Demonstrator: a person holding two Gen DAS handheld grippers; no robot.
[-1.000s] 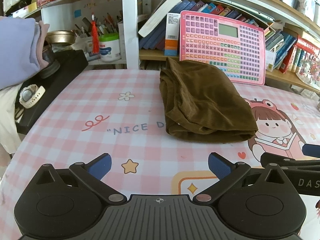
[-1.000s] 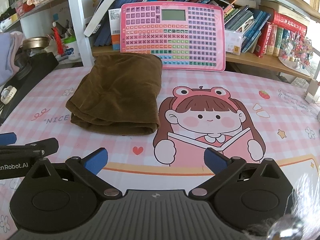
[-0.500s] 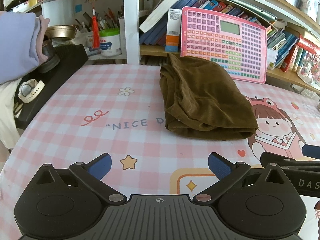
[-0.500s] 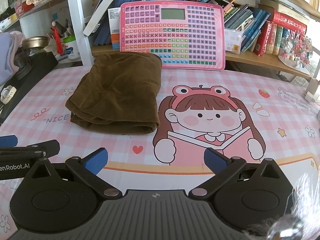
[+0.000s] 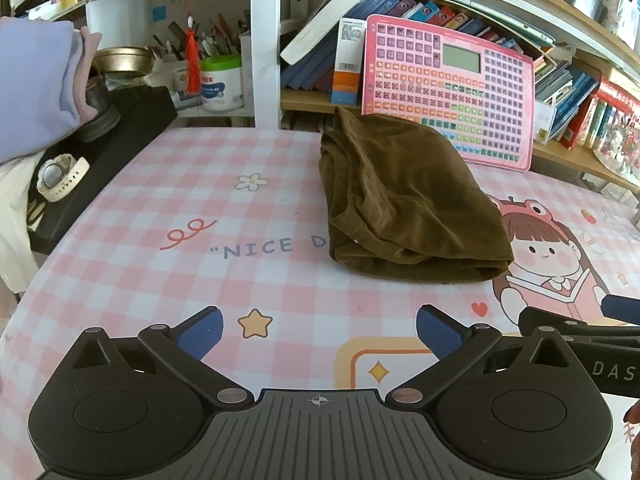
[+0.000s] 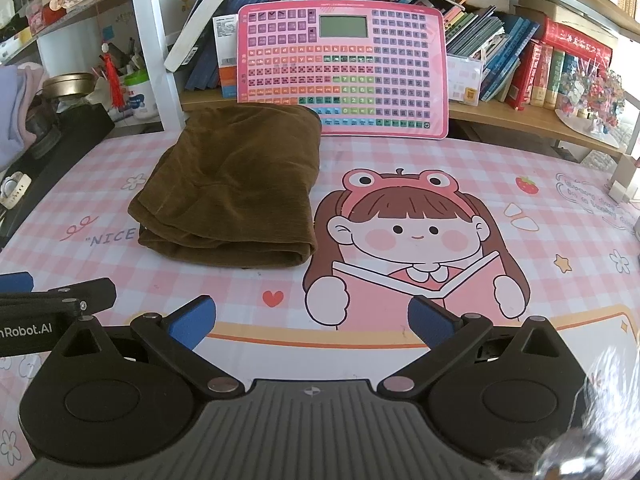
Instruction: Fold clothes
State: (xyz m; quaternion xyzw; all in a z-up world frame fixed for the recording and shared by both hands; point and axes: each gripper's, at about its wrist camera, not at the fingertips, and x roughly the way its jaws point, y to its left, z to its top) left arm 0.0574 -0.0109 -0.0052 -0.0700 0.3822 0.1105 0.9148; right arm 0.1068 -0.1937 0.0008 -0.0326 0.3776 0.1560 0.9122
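The brown corduroy garment is lying folded into a thick rectangle in the upper middle of the left wrist view, resting on the pink checked surface with its far end touching the pink key-chart board that is leaning against the bookshelf. Its folded edge is facing the cameras and its layers are stacking evenly, so the folding is looking finished or close to it. The left claw is hovering low in the frame with its blue-padded fingers standing wide apart and gripping nothing; the right claw is likewise spread and empty, sitting near the bottom of its own view over the printed cartoon girl. Both are hanging well short of the cloth, probably because nothing there is needing a pinch now. Printed on the surface, "NICE D" is showing before the garment is covering the rest; the neighbouring tool is reading "DAS" at the right edge of the left view, and "nRobot.AI" at the left edge of the right view.
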